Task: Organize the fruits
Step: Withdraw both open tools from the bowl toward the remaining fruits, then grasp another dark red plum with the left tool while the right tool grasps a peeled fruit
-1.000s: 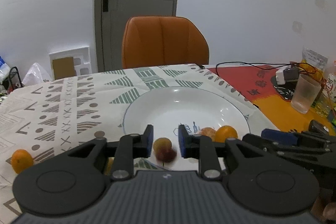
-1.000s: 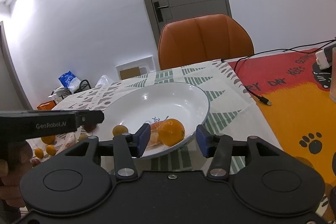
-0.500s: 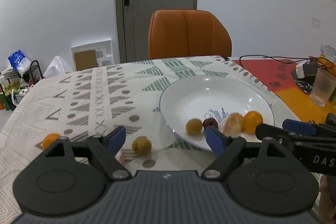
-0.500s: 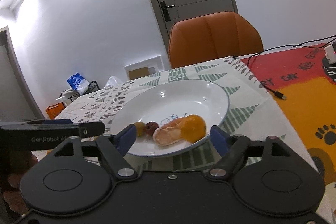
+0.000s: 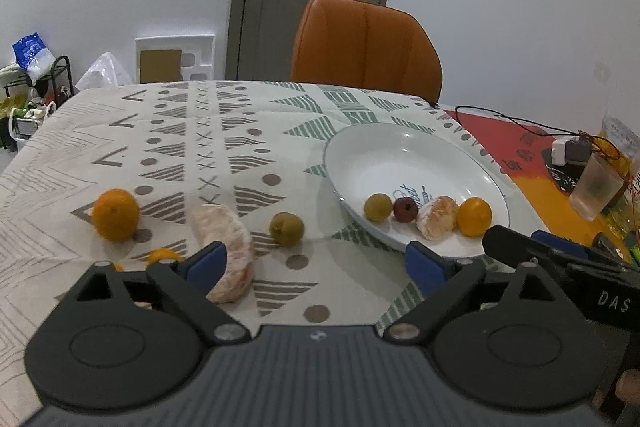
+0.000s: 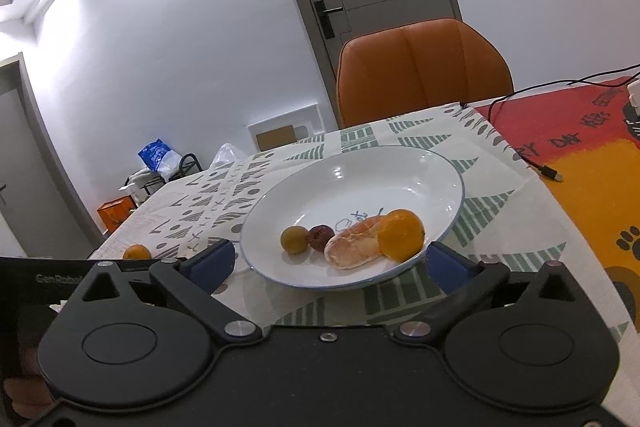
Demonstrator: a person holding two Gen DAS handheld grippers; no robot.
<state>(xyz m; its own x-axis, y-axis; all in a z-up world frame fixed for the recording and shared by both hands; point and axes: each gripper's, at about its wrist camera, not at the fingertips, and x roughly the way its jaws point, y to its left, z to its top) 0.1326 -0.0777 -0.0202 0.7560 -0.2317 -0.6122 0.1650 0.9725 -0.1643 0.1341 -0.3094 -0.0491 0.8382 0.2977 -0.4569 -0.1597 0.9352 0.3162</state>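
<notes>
A: Both tongs are spread wide and pinch nothing; the left gripper [image 5: 316,263] hangs over the patterned tablecloth [image 5: 192,131], the right gripper [image 6: 330,265] hangs at the near rim of the white plate [image 6: 400,163].

B: Where is the fruit?

A: Ahead of the right tongs, inside the plate, lie a greenish fruit [image 6: 294,239], a dark red fruit [image 6: 320,237], a peeled orange [image 6: 354,247] and a whole orange [image 6: 400,235], side by side; the last two touch.

B: And off the plate?

A: Just ahead of the left tongs, on the cloth: another peeled orange [image 5: 224,239] beside the left finger, a green fruit [image 5: 286,228] between the fingers' line and the plate, an orange [image 5: 115,214] further left.
</notes>
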